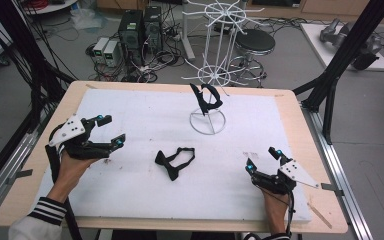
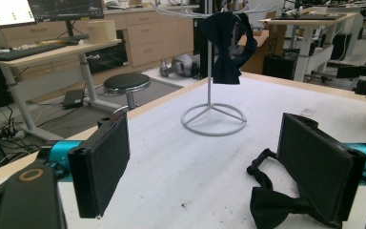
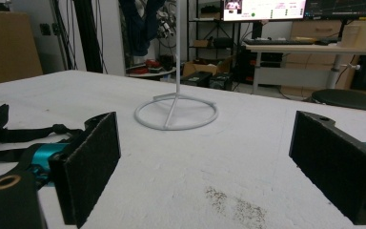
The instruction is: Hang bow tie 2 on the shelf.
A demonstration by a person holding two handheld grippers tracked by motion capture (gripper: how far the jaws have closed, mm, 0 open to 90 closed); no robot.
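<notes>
Left gripper [image 1: 109, 132]: released, left of frame, empty
Right gripper [image 1: 262, 159]: released, lower right
Bow tie [image 1: 174, 162]: flat at centre, ready to lift
Stand [image 1: 208, 121]: one tie hung

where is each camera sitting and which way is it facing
High view: above the person's side of the table, looking forward and down; both forearms show, each with an open hand-held gripper, left and right.
Left gripper view: rides the left hand-held gripper, looking across the table past its two black pads at the white stand.
Right gripper view: rides the right hand-held gripper, low over the foam, facing the stand's base.
Shared: all three show the stand and the loose black bow tie on the foam.
</notes>
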